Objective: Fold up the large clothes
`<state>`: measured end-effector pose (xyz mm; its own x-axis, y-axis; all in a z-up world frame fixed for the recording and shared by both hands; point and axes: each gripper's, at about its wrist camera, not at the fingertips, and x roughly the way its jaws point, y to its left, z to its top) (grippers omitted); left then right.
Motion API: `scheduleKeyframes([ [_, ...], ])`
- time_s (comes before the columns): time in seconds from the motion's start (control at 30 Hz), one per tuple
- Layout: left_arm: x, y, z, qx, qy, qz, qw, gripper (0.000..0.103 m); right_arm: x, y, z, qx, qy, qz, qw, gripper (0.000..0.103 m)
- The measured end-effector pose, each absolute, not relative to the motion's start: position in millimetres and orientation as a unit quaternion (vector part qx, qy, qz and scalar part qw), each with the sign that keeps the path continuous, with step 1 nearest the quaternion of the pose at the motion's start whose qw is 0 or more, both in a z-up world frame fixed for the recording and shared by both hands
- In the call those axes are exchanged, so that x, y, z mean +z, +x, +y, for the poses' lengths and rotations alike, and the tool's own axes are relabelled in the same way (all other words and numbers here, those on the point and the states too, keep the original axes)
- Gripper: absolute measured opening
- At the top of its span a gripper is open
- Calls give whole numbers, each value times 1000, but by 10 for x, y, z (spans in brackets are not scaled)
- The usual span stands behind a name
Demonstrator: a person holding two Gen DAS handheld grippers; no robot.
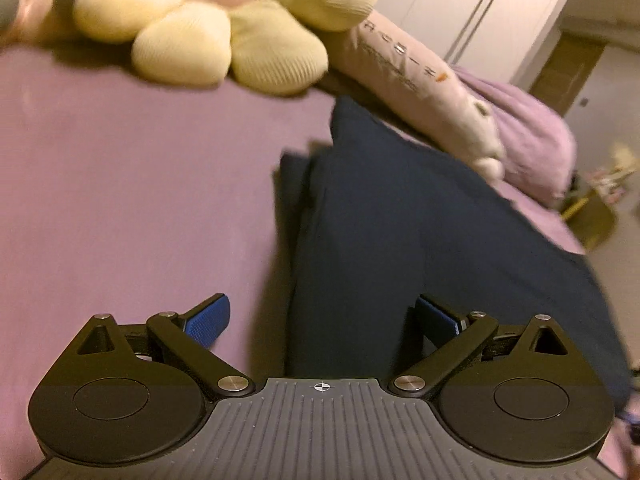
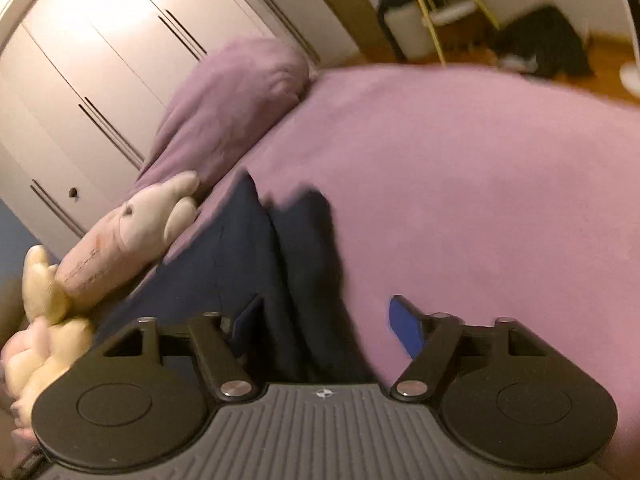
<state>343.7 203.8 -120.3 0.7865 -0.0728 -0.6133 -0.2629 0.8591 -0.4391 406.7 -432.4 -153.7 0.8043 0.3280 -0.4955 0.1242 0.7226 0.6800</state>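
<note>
On the bed (image 1: 120, 200), navy trousers (image 1: 400, 220) stretch lengthwise away.

Bed (image 1: 120, 200) with a purple sheet, taken as landmark. At its head, a cream flower-shaped cushion (image 1: 224, 32) with a pink centre. Just beside the cushion, a pale pink stuffed toy (image 1: 416, 92) with printed lettering, lying on the bed. Beyond the toy, a purple pillow (image 2: 236, 96) at the bed's edge. Behind the bed, a white wardrobe (image 2: 100, 60) with long dark handles. On the floor past the bed, a dark bag (image 2: 548, 40).
</note>
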Motion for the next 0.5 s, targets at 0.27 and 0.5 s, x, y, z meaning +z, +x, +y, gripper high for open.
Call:
scheduleKeyframes([
  [0.27,-1250,3618,1945,6,-317,356,879,101,-1641,4023,-4266,103,446,347,819,66],
  [0.5,-1380,3723,2021,63,-391,350,849,74,-1785,4235,-4111,83,500,333,795,45],
])
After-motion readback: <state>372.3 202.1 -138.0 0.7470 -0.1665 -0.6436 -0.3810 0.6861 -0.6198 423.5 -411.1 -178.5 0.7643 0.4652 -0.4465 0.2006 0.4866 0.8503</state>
